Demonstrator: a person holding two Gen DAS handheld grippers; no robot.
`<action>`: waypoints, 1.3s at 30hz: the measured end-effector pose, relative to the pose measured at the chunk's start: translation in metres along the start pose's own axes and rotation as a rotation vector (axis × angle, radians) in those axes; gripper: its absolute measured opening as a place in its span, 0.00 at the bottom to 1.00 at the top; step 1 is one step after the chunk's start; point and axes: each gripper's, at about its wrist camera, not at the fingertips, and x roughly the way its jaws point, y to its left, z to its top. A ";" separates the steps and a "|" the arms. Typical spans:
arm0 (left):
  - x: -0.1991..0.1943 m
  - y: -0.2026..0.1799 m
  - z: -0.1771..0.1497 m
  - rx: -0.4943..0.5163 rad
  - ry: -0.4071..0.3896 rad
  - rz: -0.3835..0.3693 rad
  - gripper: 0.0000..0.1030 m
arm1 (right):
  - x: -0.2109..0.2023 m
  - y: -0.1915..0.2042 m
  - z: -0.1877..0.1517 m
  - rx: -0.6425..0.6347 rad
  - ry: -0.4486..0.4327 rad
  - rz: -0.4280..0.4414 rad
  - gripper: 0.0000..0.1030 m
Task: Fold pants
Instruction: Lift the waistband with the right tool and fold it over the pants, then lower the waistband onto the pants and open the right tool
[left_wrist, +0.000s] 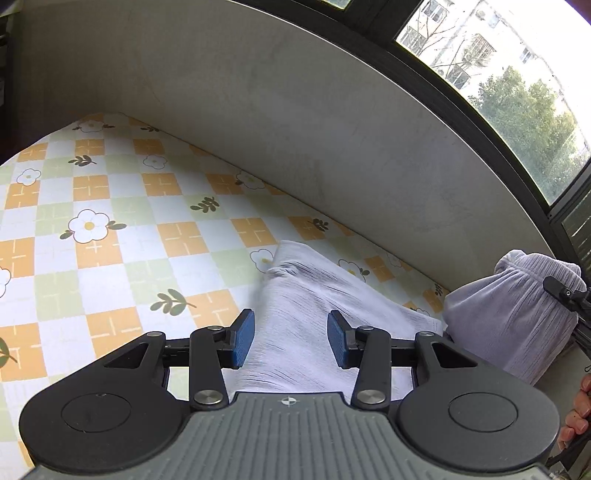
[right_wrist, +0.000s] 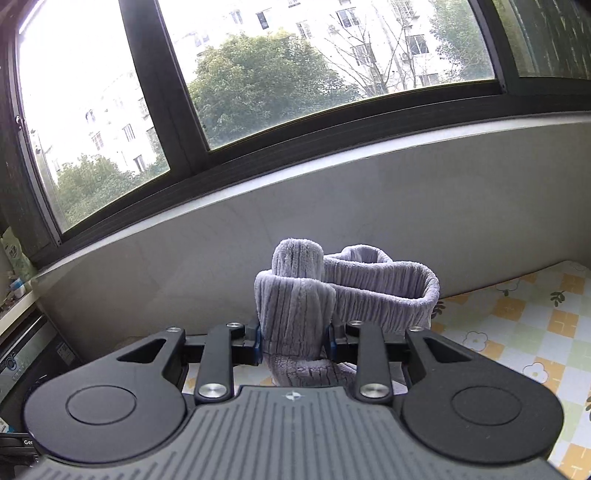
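Pale lilac ribbed fleece pants (left_wrist: 314, 317) lie with one leg stretched flat on the checked flower-print tablecloth (left_wrist: 122, 206). My left gripper (left_wrist: 291, 339) is open and empty, its blue pads (left_wrist: 243, 339) hovering on either side of that leg. My right gripper (right_wrist: 294, 338) is shut on the bunched waist end of the pants (right_wrist: 295, 310) and holds it lifted above the table. That lifted bunch also shows at the right of the left wrist view (left_wrist: 517, 314), with the right gripper's tip (left_wrist: 565, 293) on it.
A grey wall (left_wrist: 295, 110) runs right along the table's far edge, with a dark-framed window (right_wrist: 258, 85) above it. An appliance (right_wrist: 26, 369) stands at the left, beyond the table. The person's fingers (left_wrist: 580, 413) show at the right edge.
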 end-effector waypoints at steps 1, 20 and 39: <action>-0.004 0.012 0.001 -0.011 -0.004 0.006 0.44 | 0.006 0.014 -0.005 -0.022 0.011 0.014 0.30; -0.004 0.075 0.016 -0.027 0.034 0.037 0.44 | 0.063 0.157 -0.117 -0.325 0.369 0.244 0.75; 0.071 -0.063 -0.016 0.312 0.154 0.033 0.67 | -0.069 -0.073 -0.113 0.192 0.318 -0.174 0.68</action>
